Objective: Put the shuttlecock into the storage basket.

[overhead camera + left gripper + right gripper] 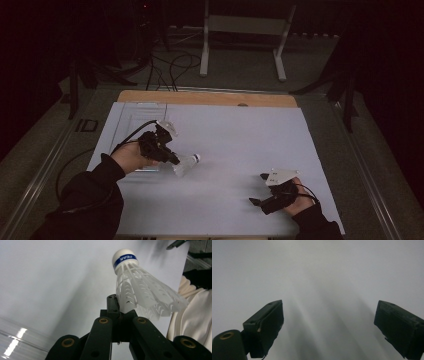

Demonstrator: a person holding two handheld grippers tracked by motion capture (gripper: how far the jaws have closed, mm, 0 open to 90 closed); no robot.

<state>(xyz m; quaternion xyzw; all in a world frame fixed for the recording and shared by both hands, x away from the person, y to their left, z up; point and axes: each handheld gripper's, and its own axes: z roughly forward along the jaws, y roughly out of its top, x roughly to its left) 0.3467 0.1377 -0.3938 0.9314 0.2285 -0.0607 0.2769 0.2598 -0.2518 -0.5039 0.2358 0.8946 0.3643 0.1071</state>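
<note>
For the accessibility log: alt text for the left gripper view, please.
The left gripper, jaws shut, pinches the feather skirt of a white shuttlecock whose cork tip with a blue band points up and away, over the white table sheet. A clear plastic tube edges the lower left corner.

High view: fixed overhead camera, facing forward and down over the white table sheet (240,145). Left gripper view: close range, looking along its jaws at a shuttlecock (140,287), also seen from above. Right gripper view: very close, facing that same sheet.
</note>
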